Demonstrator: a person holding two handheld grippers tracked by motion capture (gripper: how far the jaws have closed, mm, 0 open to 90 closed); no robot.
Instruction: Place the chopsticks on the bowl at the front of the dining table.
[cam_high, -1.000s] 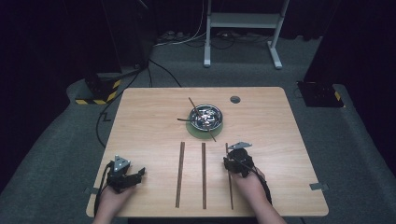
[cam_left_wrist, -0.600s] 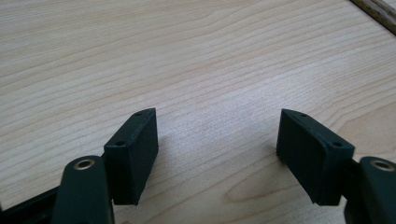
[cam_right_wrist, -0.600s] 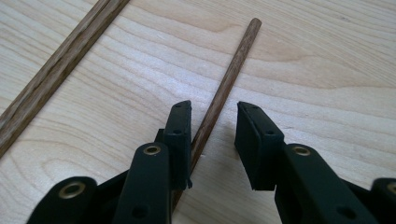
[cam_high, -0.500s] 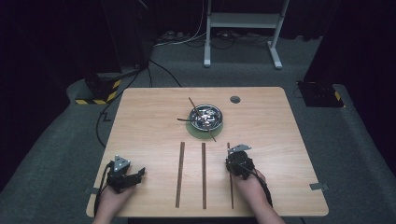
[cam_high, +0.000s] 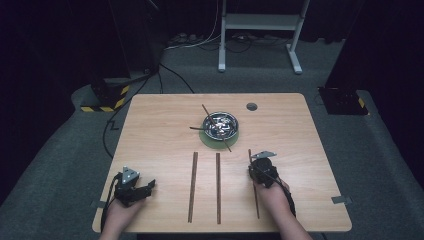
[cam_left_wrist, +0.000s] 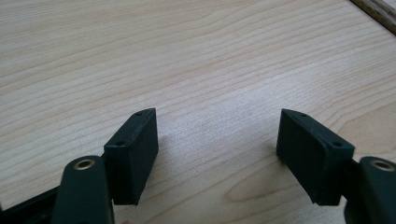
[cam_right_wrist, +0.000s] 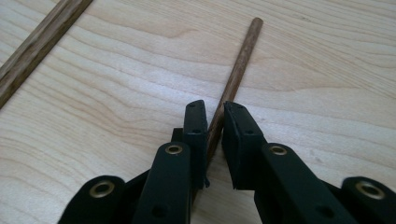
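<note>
High view: a light wooden table (cam_high: 160, 130) stands on grey carpet in a dark room, with a white metal stand (cam_high: 260, 30) and loose cables (cam_high: 200, 42) on the floor behind it. Near the table's far middle sits a dark bowl (cam_high: 220, 125) on a green mat (cam_high: 207, 139), with thin sticks poking out of it; a small round hole (cam_high: 251, 106) lies just to its right. Two long brown sticks (cam_high: 193, 186) lie side by side at the near middle, between the hands. The left gripper (cam_high: 134, 186) rests at the near left corner, well apart from them; in the left gripper view its jaws stand wide apart over bare wood with nothing between them. The right gripper (cam_high: 262, 170) sits at the near right over a third stick (cam_right_wrist: 236, 74); in the right gripper view the jaws are drawn close around that stick, which lies flat on the table and runs on past them, with another stick (cam_right_wrist: 37, 46) lying off to the side.
</note>
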